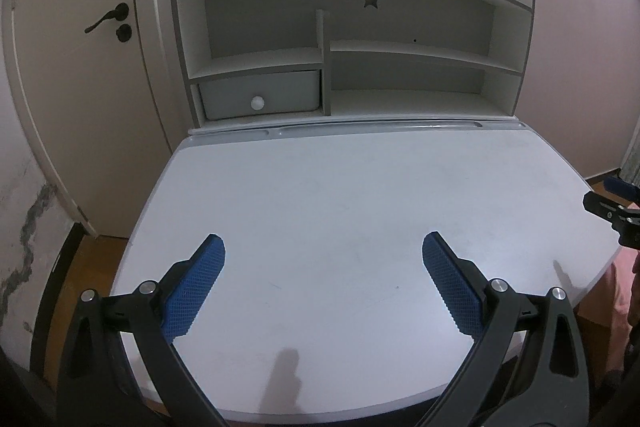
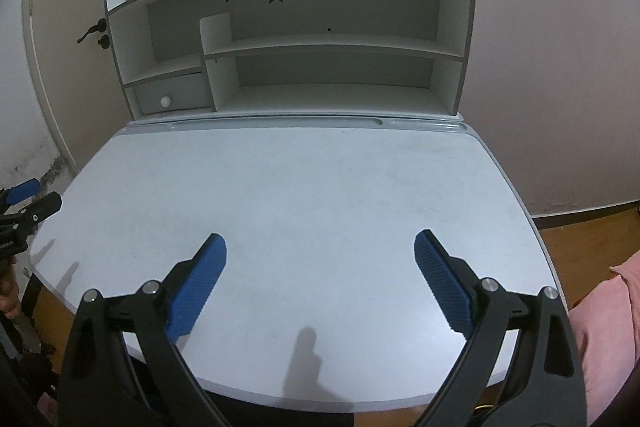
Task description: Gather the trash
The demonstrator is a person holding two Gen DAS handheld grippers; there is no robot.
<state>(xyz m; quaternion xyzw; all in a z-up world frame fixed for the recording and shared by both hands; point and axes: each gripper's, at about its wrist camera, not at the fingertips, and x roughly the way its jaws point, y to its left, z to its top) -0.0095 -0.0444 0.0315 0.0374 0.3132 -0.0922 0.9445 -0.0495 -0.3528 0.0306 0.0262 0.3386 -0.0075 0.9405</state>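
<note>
Over the near edge of the white desk, the left gripper hangs with its blue pads spread wide, holding nothing. Behind stands a shelf unit with a small drawer. Rightward, the right gripper is likewise spread and unloaded. No trash shows in either view.

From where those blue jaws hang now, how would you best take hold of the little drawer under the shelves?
By the round white knob at the middle of the drawer front. It is the only part that sticks out; the rest is a flat panel set into the shelf unit. I would come straight from the front with the open left gripper, probably one pad on either side of the knob.
</note>
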